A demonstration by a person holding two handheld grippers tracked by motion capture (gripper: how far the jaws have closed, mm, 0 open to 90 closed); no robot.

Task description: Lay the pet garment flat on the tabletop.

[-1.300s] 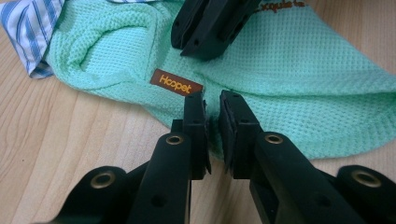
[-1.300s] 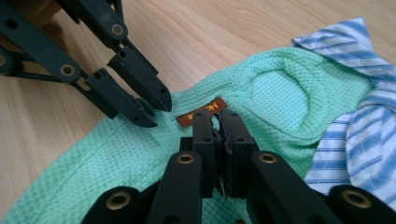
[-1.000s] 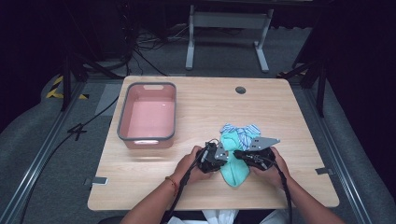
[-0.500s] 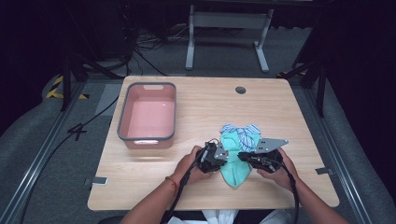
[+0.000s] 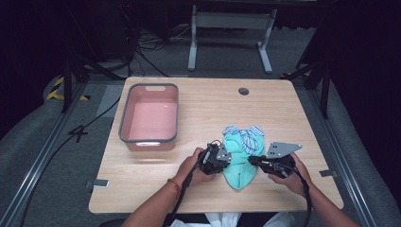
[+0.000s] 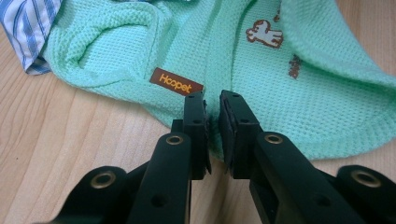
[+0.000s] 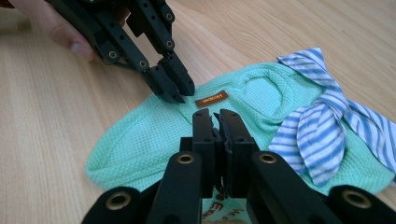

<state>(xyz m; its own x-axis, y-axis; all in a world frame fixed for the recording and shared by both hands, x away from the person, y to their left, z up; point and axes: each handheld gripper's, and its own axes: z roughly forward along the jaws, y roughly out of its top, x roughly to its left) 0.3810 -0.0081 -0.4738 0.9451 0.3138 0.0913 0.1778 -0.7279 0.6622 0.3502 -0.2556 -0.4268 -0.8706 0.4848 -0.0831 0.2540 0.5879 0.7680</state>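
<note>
Lower centre of the high view: a green garment (image 5: 241, 165) lies on the table (image 5: 208, 113), a striped cloth (image 5: 246, 135) on its upper part. The left gripper (image 5: 226, 160) and right gripper (image 5: 251, 161) each clamp a fold of the garment. A pink bin (image 5: 150, 116) stands at left.

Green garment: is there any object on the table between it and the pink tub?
Nothing visible does. Between the green garment and the pink tub lies bare wood of the table; the left gripper sits on the garment's near-left edge, below that path.

Grey carpet floor (image 5: 56, 142), dark room
</note>
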